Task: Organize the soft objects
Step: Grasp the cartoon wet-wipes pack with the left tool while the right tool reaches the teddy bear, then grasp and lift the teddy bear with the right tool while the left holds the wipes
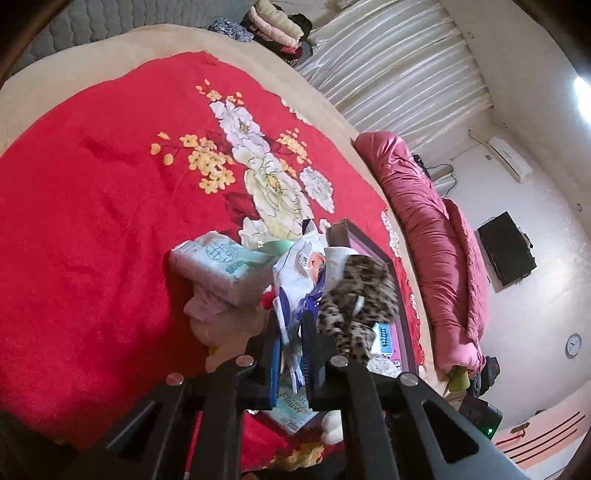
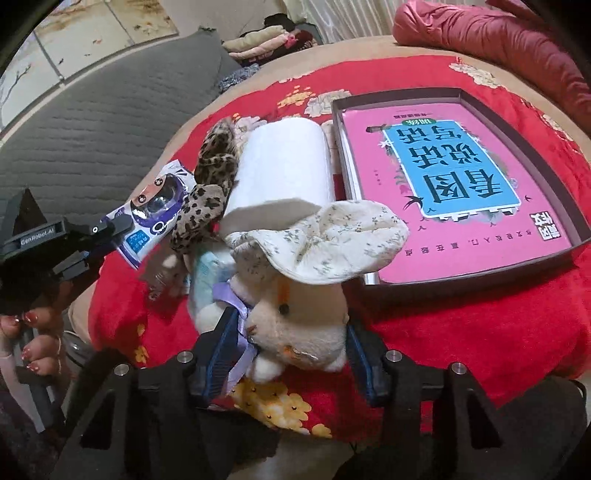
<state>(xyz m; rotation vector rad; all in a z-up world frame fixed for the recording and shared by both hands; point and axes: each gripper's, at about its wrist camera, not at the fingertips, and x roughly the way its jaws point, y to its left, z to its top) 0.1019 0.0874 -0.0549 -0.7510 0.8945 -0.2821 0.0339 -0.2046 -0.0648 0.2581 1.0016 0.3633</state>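
Note:
A heap of soft things lies on the red flowered blanket. My left gripper is shut on a white and blue plastic packet, which sticks up between its pads; the right wrist view shows this gripper and the packet at the left. Beside the packet are a leopard-print cloth and a tissue pack. My right gripper has a cream plush rabbit between its fingers, with both pads against its sides. A floral cloth hat rests on the rabbit's head, below a white paper roll.
A dark shallow box holding a pink book sits right of the heap. A rolled maroon quilt lies along the bed's far side. Grey quilted padding and folded clothes lie beyond the blanket. A hand with red nails holds the left gripper.

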